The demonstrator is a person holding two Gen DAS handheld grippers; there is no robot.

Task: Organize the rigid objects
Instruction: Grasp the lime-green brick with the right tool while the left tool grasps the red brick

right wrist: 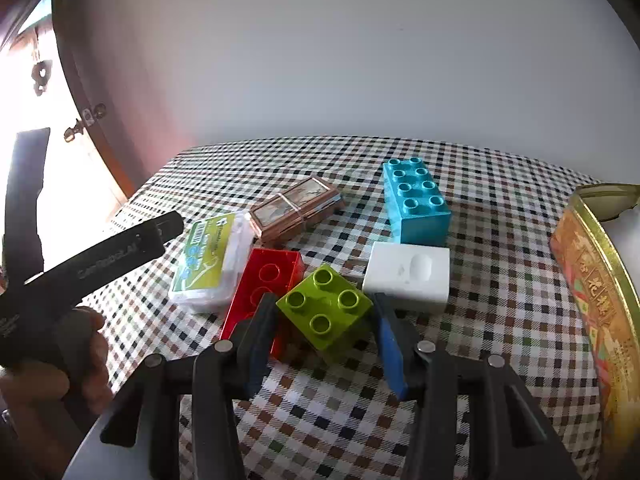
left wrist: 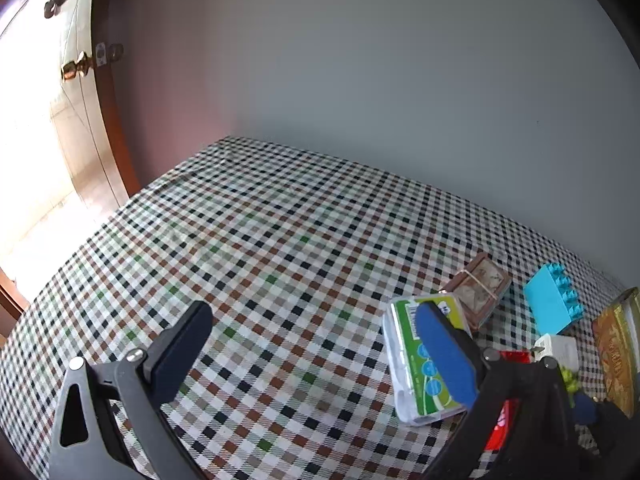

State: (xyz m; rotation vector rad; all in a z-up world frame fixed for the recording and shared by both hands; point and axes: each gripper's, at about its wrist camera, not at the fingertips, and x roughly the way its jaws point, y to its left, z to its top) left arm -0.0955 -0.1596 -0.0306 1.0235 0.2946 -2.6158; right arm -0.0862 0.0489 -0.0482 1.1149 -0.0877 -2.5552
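In the right wrist view, my right gripper is open with its jaws on either side of a lime green brick, not pressing it that I can see. Beside it lie a red brick, a white charger block, a blue brick, a clear box with a green label and a brown banded card stack. My left gripper is open and empty above the cloth, left of the green-label box. The card stack and blue brick lie beyond.
A gold patterned tin stands at the right edge, also seen in the left wrist view. The checkered tablecloth runs to a grey wall. A wooden door stands at the left.
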